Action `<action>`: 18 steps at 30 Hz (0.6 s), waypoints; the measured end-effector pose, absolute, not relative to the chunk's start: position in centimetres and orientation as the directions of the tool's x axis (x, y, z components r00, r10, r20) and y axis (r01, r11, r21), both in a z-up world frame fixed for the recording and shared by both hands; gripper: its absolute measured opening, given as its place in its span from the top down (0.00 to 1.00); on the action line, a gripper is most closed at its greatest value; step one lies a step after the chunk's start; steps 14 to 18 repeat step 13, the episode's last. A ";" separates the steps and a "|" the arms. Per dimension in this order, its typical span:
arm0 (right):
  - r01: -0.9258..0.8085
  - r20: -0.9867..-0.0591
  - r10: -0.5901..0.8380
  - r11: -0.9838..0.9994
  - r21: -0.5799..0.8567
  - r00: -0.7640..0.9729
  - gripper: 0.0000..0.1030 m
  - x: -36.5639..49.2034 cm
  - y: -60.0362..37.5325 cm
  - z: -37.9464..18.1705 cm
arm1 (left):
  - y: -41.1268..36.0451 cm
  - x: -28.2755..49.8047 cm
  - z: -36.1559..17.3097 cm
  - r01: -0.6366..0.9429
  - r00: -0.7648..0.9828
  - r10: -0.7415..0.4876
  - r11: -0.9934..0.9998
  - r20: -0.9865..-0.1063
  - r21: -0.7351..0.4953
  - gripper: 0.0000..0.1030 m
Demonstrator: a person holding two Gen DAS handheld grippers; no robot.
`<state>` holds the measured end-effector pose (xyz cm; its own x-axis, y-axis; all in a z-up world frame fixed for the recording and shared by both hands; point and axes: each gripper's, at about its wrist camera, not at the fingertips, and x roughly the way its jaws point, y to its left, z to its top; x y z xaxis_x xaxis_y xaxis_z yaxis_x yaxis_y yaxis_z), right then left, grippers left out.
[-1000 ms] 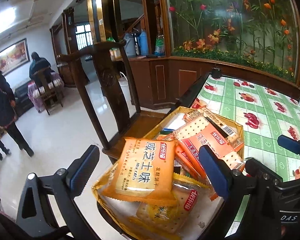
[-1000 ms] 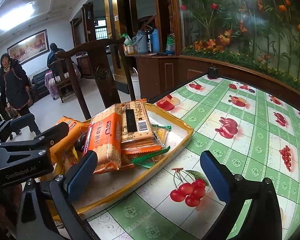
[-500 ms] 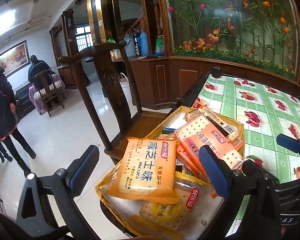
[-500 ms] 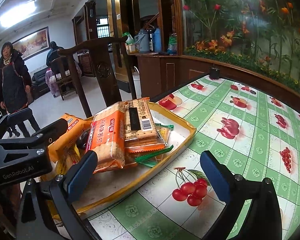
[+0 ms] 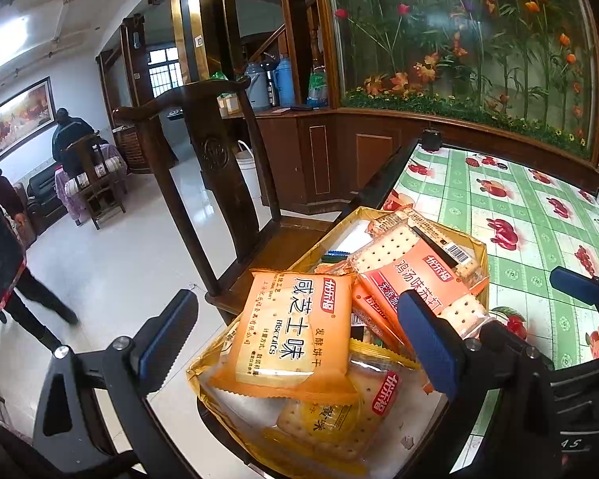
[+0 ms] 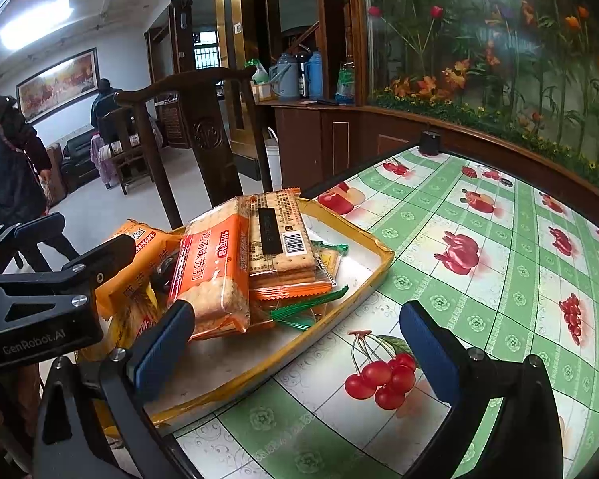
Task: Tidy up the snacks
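A yellow-rimmed tray (image 6: 351,295) sits at the table's left edge, piled with biscuit packs. An orange cheese-biscuit pack (image 5: 295,331) lies on top at the near left, with a red-orange soda-cracker pack (image 5: 415,275) beside it; that pack also shows in the right wrist view (image 6: 211,271). A pale cracker pack (image 5: 339,419) lies underneath. My left gripper (image 5: 295,347) is open, its jaws standing either side of the orange pack above the tray. My right gripper (image 6: 295,351) is open and empty over the tray's near rim and the tablecloth.
The table (image 6: 479,263) has a green-checked fruit-print cloth. A dark wooden chair (image 5: 215,159) stands against the table's left edge behind the tray. A flower-painted glass screen (image 5: 459,40) runs along the far side. People stand at the far left of the room (image 6: 8,167).
Both grippers have held almost still and stayed open. The snack packs have not moved. The people in the background have shifted.
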<state>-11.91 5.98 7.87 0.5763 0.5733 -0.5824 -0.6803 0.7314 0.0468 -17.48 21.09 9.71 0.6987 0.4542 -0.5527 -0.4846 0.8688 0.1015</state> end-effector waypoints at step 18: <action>-0.676 -0.594 0.561 0.736 0.039 0.576 0.01 -11.8 6.0 7.7 | 20.1 -17.4 9.8 -0.475 0.707 0.466 0.870 -0.532 0.131 0.03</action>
